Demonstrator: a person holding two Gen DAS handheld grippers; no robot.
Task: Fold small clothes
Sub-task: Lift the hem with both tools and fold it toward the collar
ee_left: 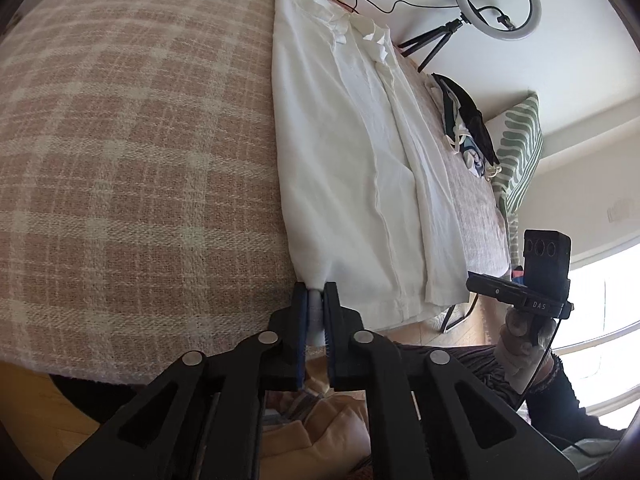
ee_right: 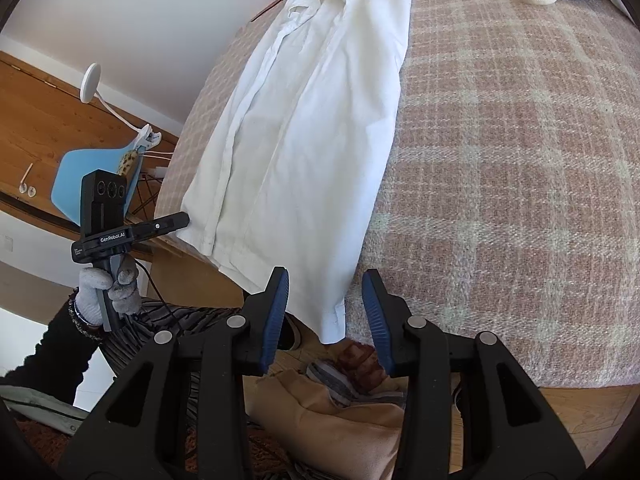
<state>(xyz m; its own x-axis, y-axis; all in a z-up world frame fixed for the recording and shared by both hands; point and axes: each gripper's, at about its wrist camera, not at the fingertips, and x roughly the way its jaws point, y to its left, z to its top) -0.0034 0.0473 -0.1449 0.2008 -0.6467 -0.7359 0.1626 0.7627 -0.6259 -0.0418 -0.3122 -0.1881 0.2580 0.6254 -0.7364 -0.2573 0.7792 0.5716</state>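
A white collared shirt lies lengthwise on the pink plaid blanket, sides folded in, collar at the far end. My left gripper is shut on the shirt's near hem corner at the blanket's front edge. In the right wrist view the shirt runs away from me, its hem corner hanging over the edge between the jaws. My right gripper is open around that corner, not pinching it. Each gripper shows in the other's view: the right one and the left one.
A pile of dark and patterned clothes lies beyond the shirt, beside a green patterned pillow. A ring light on a tripod stands by the wall. A blue chair is at left. Beige and striped cloth lies on the floor below.
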